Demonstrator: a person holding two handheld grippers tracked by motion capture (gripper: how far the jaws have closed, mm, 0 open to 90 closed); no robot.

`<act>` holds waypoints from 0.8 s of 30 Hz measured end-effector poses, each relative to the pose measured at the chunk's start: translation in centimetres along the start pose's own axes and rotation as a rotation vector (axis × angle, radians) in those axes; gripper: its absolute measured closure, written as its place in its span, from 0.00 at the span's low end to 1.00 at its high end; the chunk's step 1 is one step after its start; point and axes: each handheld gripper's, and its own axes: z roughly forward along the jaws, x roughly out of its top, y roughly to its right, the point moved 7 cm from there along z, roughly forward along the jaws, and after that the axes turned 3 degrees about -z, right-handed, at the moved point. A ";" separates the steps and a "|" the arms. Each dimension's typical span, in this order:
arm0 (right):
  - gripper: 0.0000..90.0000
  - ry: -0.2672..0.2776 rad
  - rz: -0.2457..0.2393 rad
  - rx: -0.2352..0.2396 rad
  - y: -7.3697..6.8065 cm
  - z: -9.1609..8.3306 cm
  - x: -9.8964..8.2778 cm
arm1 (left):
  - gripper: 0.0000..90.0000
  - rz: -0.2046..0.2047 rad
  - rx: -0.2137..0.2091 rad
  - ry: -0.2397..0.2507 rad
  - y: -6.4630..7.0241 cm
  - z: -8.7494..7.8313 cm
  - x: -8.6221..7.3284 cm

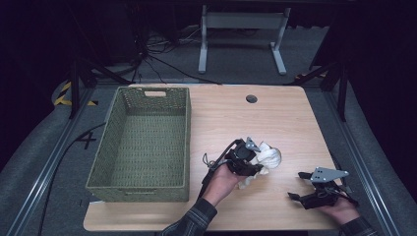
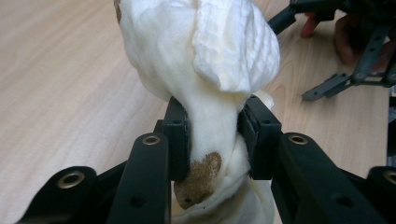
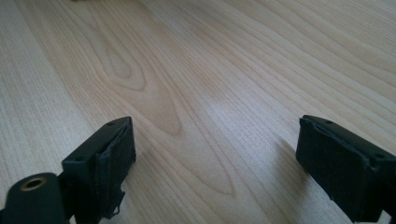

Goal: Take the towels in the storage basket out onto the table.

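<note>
1. Dark floor and cables surrounded the pale wooden table, whose far half past the grommet hole lay bare, with open wood between the two hands as well.
2. At the table's left edge sat a green woven basket, its near rim close to the table's front edge; bare wood lay between its right wall and the left gripper.
3. From the high view, the left gripper sat mid-table near the front, clamped on a white cloth that bulged out beyond its jaws, a flap trailing down to the wood.
4. Its own camera gave what the high view could not: the cloth was pinched at a narrow waist between both pads, ballooning above into soft crumpled folds, with a brown stain low down and another at the top left edge.
5. That view also caught the right gripper nearby, off to the right.
6. On the high view the right gripper rested near the front right corner, jaws spread wide.
7. Its own camera confirmed them released, with wood grain between the pads.
</note>
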 end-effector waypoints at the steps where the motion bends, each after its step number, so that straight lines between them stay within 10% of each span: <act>1: 0.14 0.000 0.000 -0.001 0.0 0.0 0.0 | 0.75 0.004 0.006 -0.004 0.0 0.4 -0.1; 14: 0.13 0.000 0.000 -0.001 0.0 0.0 0.0 | 0.72 0.015 0.025 -0.076 -0.6 4.2 -1.4; 24: 0.13 -0.001 0.000 -0.003 0.0 0.0 0.0 | 0.49 0.014 -0.015 -0.049 -0.2 3.3 -1.3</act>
